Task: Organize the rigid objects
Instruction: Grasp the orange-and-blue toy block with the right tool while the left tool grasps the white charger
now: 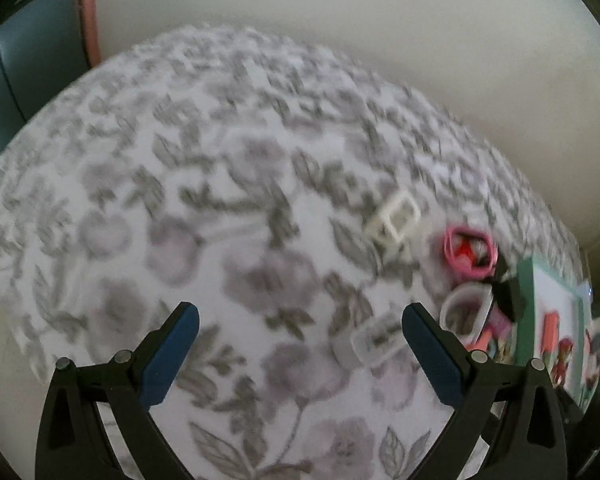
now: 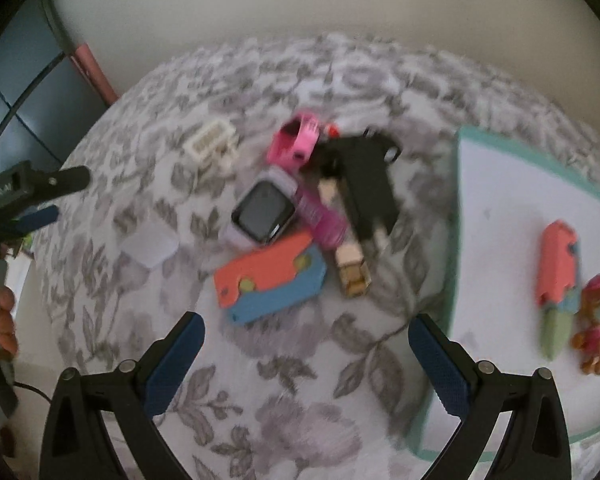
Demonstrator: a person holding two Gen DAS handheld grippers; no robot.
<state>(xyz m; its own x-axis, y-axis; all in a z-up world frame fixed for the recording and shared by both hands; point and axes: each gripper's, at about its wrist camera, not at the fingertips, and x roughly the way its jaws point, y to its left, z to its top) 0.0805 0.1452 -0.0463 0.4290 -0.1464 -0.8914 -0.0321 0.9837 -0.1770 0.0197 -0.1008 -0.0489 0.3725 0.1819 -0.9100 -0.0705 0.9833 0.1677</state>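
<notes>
The sorting destination was a shallow white tray with a teal-green rim (image 2: 458, 216), lying on the right side of the grey floral bedspread (image 2: 300, 380). Two items lay inside it, side by side near the right edge: a coral, blue and green folding plastic toy (image 2: 558, 280) and a small orange-and-pink figurine (image 2: 596, 320). These judged as already sorted.

The remaining rigid objects formed a loose pile on the bedspread to the left of the tray, clear of its rim:
- a coral-and-blue flat plastic folding toy (image 2: 272, 280), nearest the right gripper;
- a lilac smartwatch with a dark square screen and magenta strap (image 2: 264, 212), touching that toy's upper edge;
- a black plastic angular piece (image 2: 368, 184);
- a beige wooden block stick (image 2: 350, 268), partly under the black piece;
- a pink plastic ring-shaped toy (image 2: 294, 144).

Set apart to the left were a cream rectangular plastic frame (image 2: 212, 144) and a clear plastic lid-like piece (image 2: 150, 246). Blur prevented finer identification.

The right gripper (image 2: 306, 364) hung above the bedspread just short of the pile, its jaws spread wide and holding nothing. The left gripper (image 1: 300, 356) was likewise spread and empty over bare bedspread, with the clear piece just inside its right finger (image 1: 432, 356).

Progress was judged early: two items placed, roughly seven outstanding.
</notes>
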